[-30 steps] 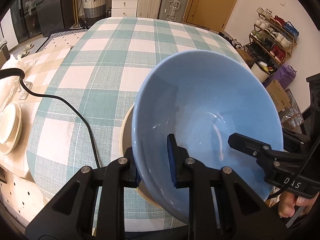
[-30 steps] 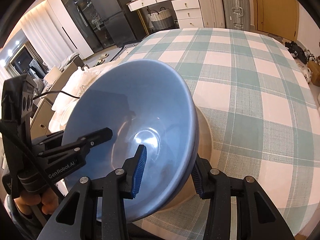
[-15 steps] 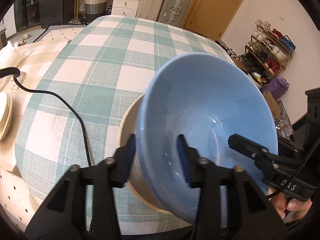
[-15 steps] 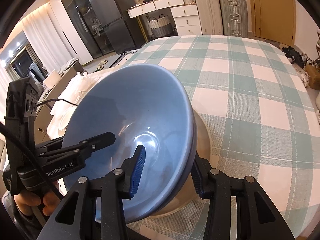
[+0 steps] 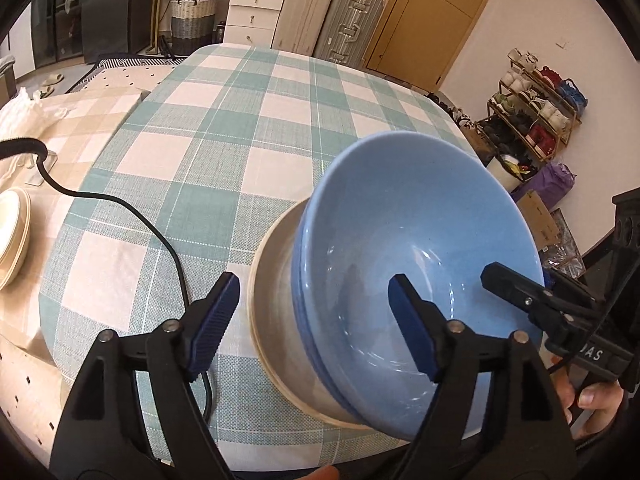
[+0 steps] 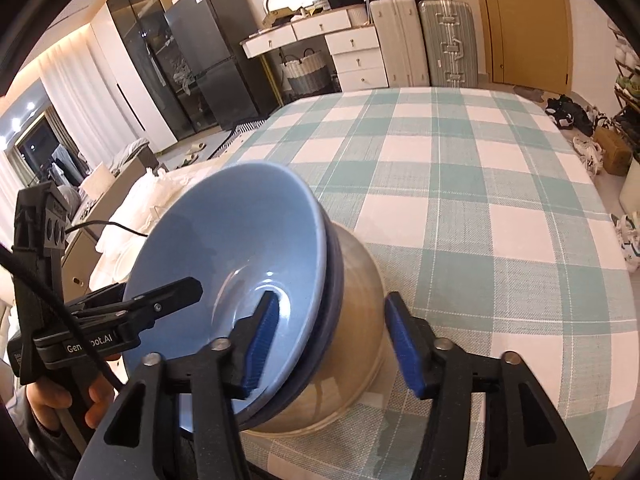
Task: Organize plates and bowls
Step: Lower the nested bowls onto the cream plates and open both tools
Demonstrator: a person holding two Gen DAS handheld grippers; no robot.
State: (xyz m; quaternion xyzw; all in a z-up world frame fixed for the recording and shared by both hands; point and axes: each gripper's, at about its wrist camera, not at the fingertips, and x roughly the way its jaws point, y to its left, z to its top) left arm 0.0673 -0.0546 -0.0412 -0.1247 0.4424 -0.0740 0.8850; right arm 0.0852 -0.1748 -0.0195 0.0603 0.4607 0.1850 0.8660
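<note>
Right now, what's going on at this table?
A person with a tool in each hand is stacking bowls. The blue bowl now sits nested on a beige bowl on the checked tablecloth. Both the left tool and right tool have just been opening; their pads straddle the rim without pressing it. The bowl looks released.

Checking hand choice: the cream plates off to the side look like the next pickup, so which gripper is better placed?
Probably the left gripper: open, clear of the blue bowl, and the cream plates lie on its side. The right gripper is farther away.
</note>
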